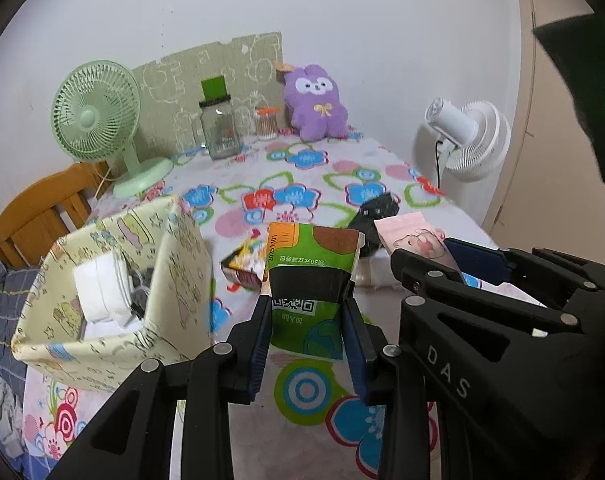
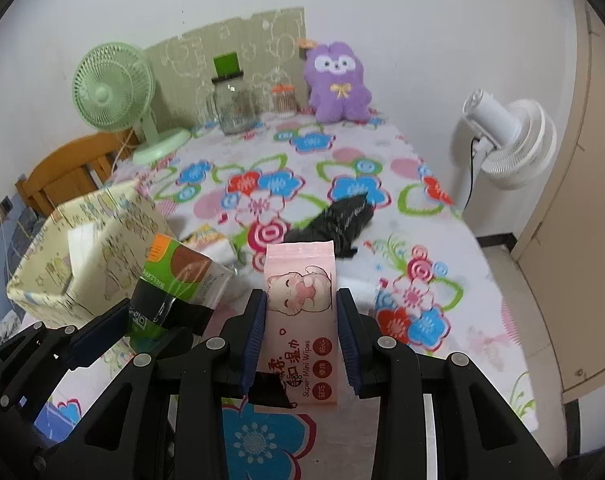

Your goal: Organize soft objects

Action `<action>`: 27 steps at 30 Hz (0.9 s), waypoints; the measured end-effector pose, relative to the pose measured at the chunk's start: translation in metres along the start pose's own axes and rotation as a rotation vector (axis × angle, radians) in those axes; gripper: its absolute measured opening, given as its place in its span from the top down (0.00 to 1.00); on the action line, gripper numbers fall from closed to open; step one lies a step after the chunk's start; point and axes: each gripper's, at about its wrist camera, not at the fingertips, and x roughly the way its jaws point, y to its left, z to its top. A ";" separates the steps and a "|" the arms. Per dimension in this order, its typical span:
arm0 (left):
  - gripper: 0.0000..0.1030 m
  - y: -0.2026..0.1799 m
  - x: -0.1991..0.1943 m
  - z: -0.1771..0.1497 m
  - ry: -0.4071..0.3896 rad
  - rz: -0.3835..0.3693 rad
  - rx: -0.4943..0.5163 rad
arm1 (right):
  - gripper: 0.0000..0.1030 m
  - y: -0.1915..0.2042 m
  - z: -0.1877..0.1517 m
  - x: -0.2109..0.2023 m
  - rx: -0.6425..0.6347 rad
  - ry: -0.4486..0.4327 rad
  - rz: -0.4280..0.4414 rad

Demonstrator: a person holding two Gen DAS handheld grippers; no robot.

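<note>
flowered cloth covers the desk [image 2: 442, 216], with a white wall, a green fan [image 1: 94, 112] and a purple plush [image 2: 338, 84] at the far end. we hold two packs clear of the cloth — our left claw [image 1: 308, 340] is clamped on the green tissue pack [image 1: 312, 256], our right claw [image 2: 300, 336] on the pink wipes pack [image 2: 300, 304], each pack's long axis running forward along the fingers. the patterned fabric bin [image 1: 170, 280], already holding white folded things, sits just left of the green pack, so we judge the left hand nearer and likely first to drop. a black pouch [image 2: 338, 220] and a yellow packet [image 1: 242, 260] lie on the cloth beyond.
</note>
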 end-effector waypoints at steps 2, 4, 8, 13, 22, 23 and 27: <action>0.67 0.001 -0.004 0.005 -0.013 0.004 -0.005 | 0.64 0.002 0.004 -0.007 -0.007 -0.018 -0.003; 0.67 0.004 -0.008 0.009 -0.026 0.001 -0.012 | 0.64 0.004 0.009 -0.013 -0.013 -0.036 -0.002; 0.67 0.009 -0.018 0.016 -0.051 -0.004 -0.020 | 0.64 0.010 0.016 -0.025 -0.025 -0.071 -0.002; 0.67 0.017 -0.027 0.024 -0.066 -0.004 -0.023 | 0.63 0.023 0.025 -0.038 -0.053 -0.105 0.006; 0.67 0.044 -0.040 0.034 -0.116 0.020 -0.039 | 0.63 0.051 0.041 -0.054 -0.105 -0.160 0.011; 0.67 0.049 -0.041 0.035 -0.120 0.024 -0.045 | 0.63 0.054 0.043 -0.055 -0.110 -0.164 0.012; 0.67 0.065 -0.042 0.037 -0.131 0.049 -0.063 | 0.63 0.069 0.049 -0.055 -0.132 -0.176 0.030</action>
